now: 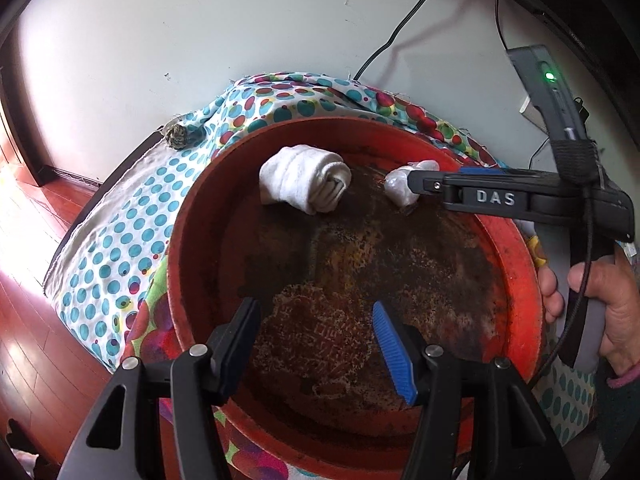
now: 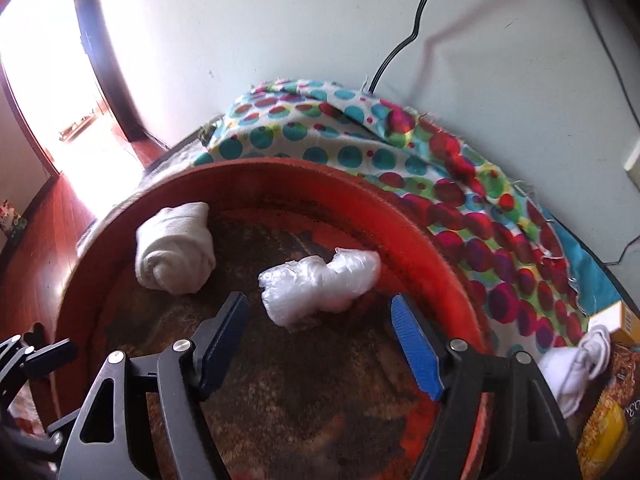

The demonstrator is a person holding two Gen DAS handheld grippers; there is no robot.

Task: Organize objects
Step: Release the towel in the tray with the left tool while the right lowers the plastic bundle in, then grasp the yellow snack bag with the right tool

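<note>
Both claws are sitting wide apart with nothing in them: left gripper (image 1: 316, 332) is hovering over the round red rusty tray (image 1: 516, 248), right gripper (image 2: 320, 326) is hanging just short of the crumpled clear plastic bag (image 2: 316, 284). Rolled white sock (image 2: 174, 254) is lying beside it by the far rim.

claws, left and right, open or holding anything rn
Left claw: open, holding nothing, over the red tray.
Right claw: open, holding nothing, near the plastic bundle.
</note>
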